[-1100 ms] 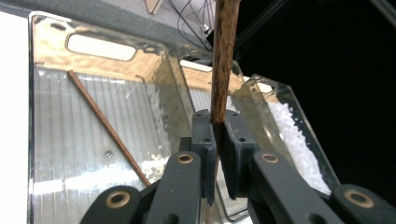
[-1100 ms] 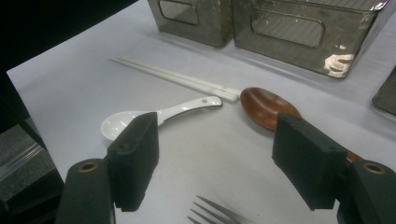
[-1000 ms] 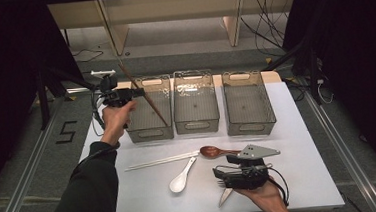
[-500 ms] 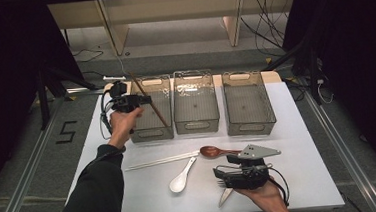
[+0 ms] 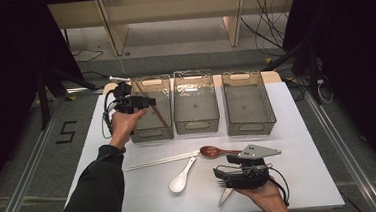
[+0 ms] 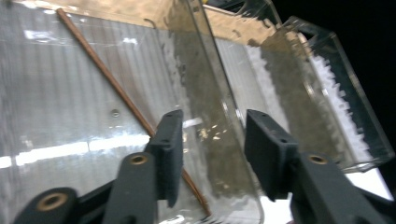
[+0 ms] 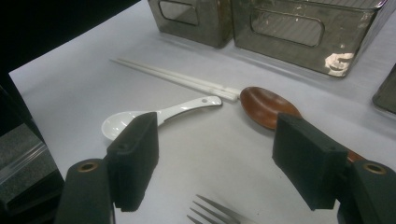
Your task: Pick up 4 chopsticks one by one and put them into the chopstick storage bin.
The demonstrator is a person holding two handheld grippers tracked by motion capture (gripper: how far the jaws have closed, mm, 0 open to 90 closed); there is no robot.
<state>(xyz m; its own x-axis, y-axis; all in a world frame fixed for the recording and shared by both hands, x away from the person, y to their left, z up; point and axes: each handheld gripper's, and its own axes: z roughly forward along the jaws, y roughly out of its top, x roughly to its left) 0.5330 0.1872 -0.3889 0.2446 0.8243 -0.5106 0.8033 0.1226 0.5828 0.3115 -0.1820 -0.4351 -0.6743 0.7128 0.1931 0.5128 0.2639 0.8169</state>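
Sorted: thin brown wooden chopstick (image 6: 116, 91) lying in leftmost clear plastic bin (image 5: 153, 129), left gripper (image 6: 212, 140) just opened, empty above. Pending: white chopsticks (image 5: 162, 160), white ceramic spoon (image 5: 182, 176), brown spoon (image 7: 266, 107), fork (image 7: 219, 212). Right gripper (image 7: 215, 163) wide, empty.

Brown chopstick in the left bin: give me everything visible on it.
The brown chopstick is a thin, straight reddish-brown stick, wood by its look. It lies slantwise inside the left clear bin, one end up in a far corner, the other down by the near wall. The left gripper hangs above it, fingers apart, gripping nothing.

Two empty clear bins (image 5: 196, 103) (image 5: 248, 104) — white chopsticks (image 5: 162, 161), white soup spoon (image 5: 183, 175).
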